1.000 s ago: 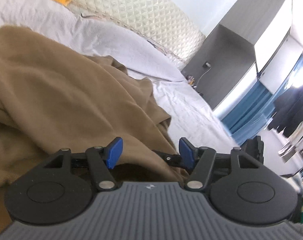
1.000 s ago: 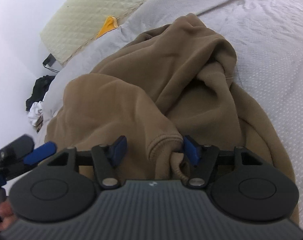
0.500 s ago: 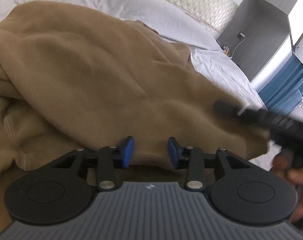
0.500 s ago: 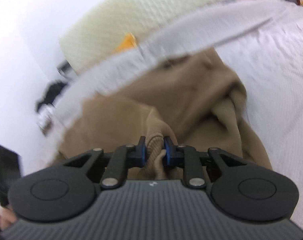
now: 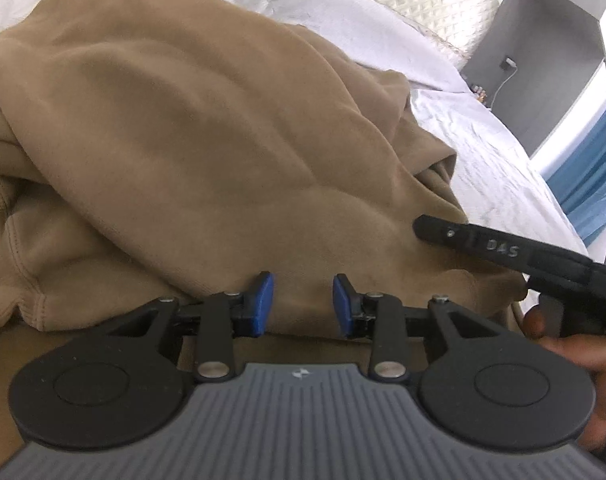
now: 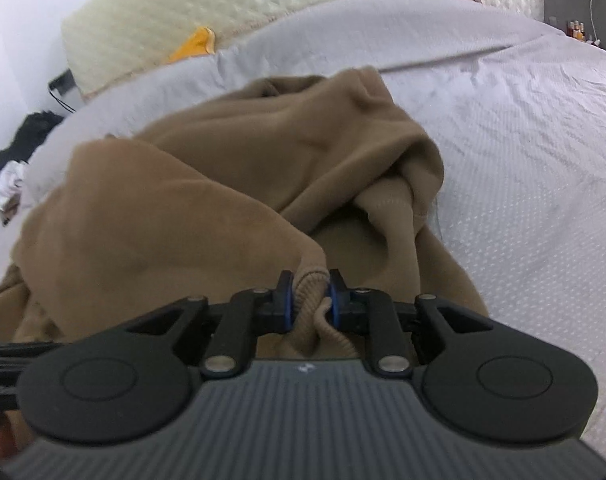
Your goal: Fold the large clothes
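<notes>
Tan fleece garment (image 6: 231, 216) lies bunched on the white bedspread (image 6: 523, 152). My right gripper (image 6: 309, 294) is clenched on its ribbed cuff (image 6: 309, 284). My left gripper (image 5: 301, 302) sits part-open against the fabric, pads (image 5: 261, 300) gripping nothing.

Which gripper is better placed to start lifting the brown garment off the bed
Right. The right gripper is already clamped on the brown garment's ribbed edge, while the left gripper has fabric between parted pads, not clearly pinched.
</notes>
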The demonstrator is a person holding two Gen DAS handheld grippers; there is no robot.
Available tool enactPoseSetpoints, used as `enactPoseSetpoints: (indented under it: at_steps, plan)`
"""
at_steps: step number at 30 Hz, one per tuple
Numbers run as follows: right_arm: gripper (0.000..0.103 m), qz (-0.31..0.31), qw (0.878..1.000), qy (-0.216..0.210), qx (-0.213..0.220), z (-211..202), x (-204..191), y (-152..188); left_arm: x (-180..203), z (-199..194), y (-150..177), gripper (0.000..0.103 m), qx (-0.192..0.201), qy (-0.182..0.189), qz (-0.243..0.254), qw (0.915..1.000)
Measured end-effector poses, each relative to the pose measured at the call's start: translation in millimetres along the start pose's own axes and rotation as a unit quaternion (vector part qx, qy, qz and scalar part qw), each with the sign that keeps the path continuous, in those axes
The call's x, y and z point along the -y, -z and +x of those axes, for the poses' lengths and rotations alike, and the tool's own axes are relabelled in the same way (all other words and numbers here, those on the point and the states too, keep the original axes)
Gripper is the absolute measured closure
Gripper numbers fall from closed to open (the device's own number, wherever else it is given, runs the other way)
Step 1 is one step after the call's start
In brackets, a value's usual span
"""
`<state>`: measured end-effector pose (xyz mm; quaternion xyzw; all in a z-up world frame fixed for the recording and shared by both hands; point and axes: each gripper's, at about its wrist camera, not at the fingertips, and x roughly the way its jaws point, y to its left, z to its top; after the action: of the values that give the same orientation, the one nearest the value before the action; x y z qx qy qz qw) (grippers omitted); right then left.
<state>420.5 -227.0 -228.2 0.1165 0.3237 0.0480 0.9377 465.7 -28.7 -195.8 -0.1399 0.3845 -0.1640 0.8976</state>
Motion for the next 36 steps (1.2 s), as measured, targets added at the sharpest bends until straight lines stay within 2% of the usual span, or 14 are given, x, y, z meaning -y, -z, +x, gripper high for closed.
enactPoseSetpoints:
  at_steps: [7, 8, 9, 11, 15, 20, 25, 27, 31, 36]
  plan:
    - [0.078, 0.005, 1.000, 0.005, 0.005, -10, -3, 2, 2, -11, -1, 0.062, 0.013, 0.005, -0.012, 0.9998]
    - [0.077, 0.009, 1.000, 0.005, 0.007, -14, -4, 1, 3, -15, -1, 0.056, 0.016, 0.006, -0.013, 0.9998]
    - [0.077, 0.010, 1.000, 0.005, 0.012, -21, -6, 0, 4, -22, 1, 0.045, 0.021, 0.004, -0.010, 0.9997]
    - [0.075, 0.002, 1.000, 0.010, 0.021, -35, -11, 1, 8, -35, 4, 0.037, 0.037, -0.006, 0.005, 0.9993]
    - [0.063, -0.005, 0.999, 0.013, 0.041, -72, -17, 7, 14, -63, 7, 0.035, 0.055, -0.025, 0.016, 0.9981]
    - [0.061, -0.010, 0.998, 0.007, 0.066, -117, -15, 10, 28, -109, 16, 0.034, 0.087, -0.044, 0.024, 0.9950]
    - [0.059, 0.005, 0.998, 0.010, 0.056, -148, -5, 17, 39, -152, 31, 0.032, 0.106, -0.067, 0.022, 0.9918]
    - [0.057, 0.029, 0.998, 0.028, 0.038, -156, 4, 21, 36, -167, 40, 0.024, 0.111, -0.073, 0.007, 0.9911]
    - [0.058, 0.071, 0.997, 0.033, 0.014, -169, 25, 35, 13, -198, 60, 0.023, 0.115, -0.076, -0.055, 0.9889]
    - [0.056, 0.131, 0.989, 0.060, -0.012, -177, 59, 54, -15, -227, 79, 0.022, 0.123, -0.102, -0.122, 0.9796]
